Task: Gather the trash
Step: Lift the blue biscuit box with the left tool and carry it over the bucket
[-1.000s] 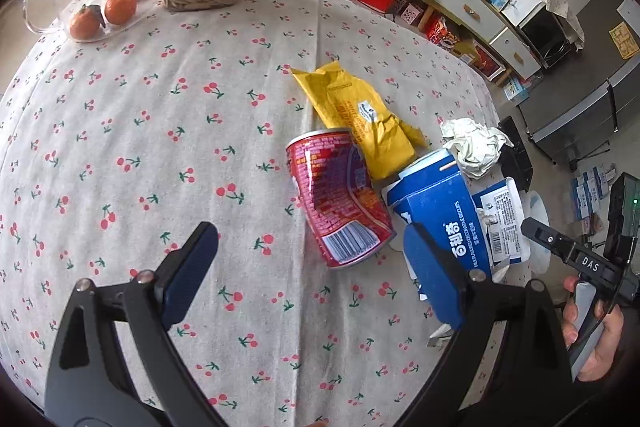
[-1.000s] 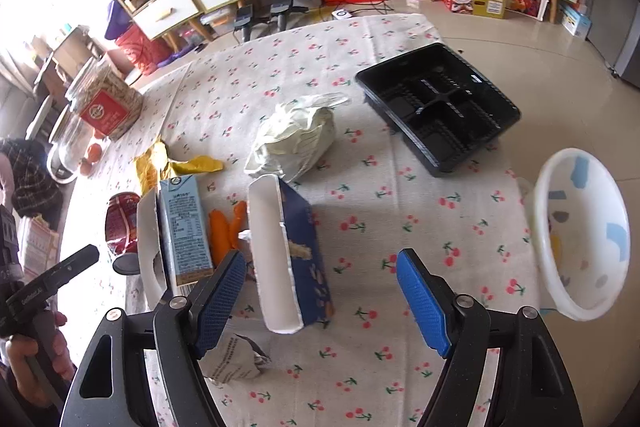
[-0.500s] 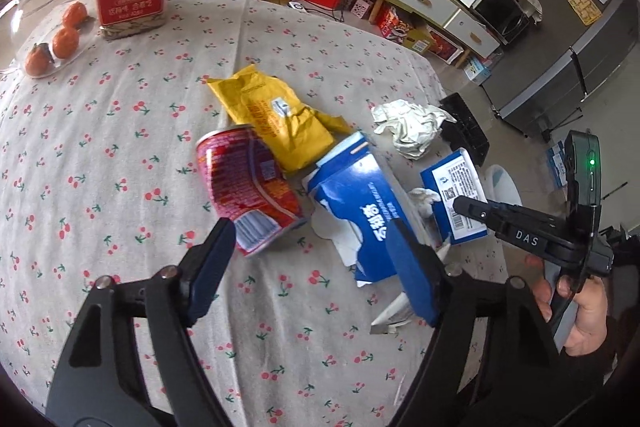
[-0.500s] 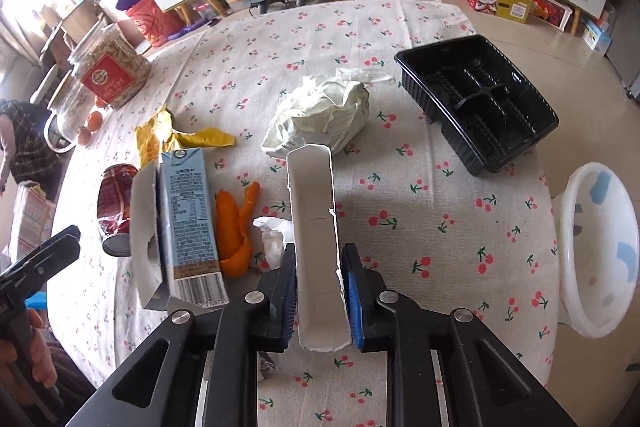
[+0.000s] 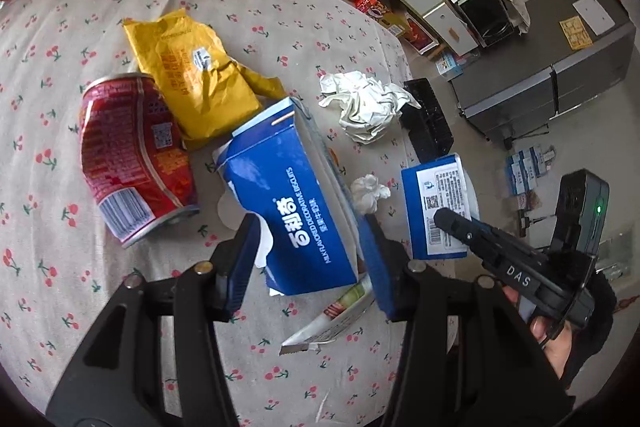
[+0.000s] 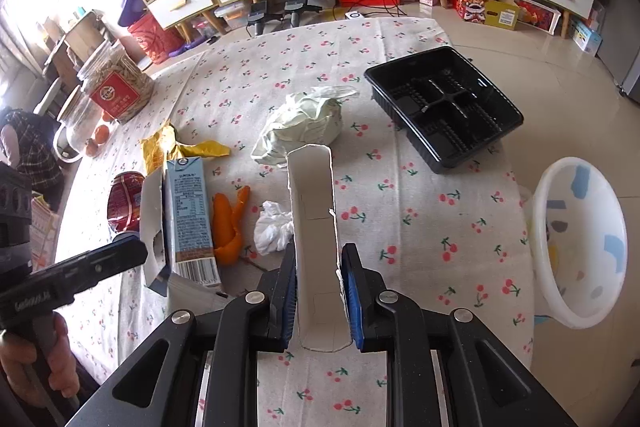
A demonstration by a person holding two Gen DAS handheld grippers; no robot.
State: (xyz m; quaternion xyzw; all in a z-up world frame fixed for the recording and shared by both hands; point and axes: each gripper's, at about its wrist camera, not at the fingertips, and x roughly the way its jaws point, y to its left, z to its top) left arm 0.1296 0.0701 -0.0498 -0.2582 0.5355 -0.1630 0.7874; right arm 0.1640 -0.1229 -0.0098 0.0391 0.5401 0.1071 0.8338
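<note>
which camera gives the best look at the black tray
The right wrist view: the black tray shows whole, compartments visible, near the table's edge. In the left wrist view only a foreshortened sliver shows behind the crumpled paper.

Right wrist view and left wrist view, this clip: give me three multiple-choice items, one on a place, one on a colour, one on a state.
1. Where is the black tray?
A. on the floor
B. at the table's far right edge
C. inside the basin

2. What colour is the crushed can?
A. red
B. green
C. silver only

3. What state is the right tool in?
A. open, empty
B. shut on the white carton
C. out of view

Answers: 1 B, it sits on the cherry tablecloth by the edge; 2 A, its label is red; 3 B, both pads press the carton's sides.
</note>
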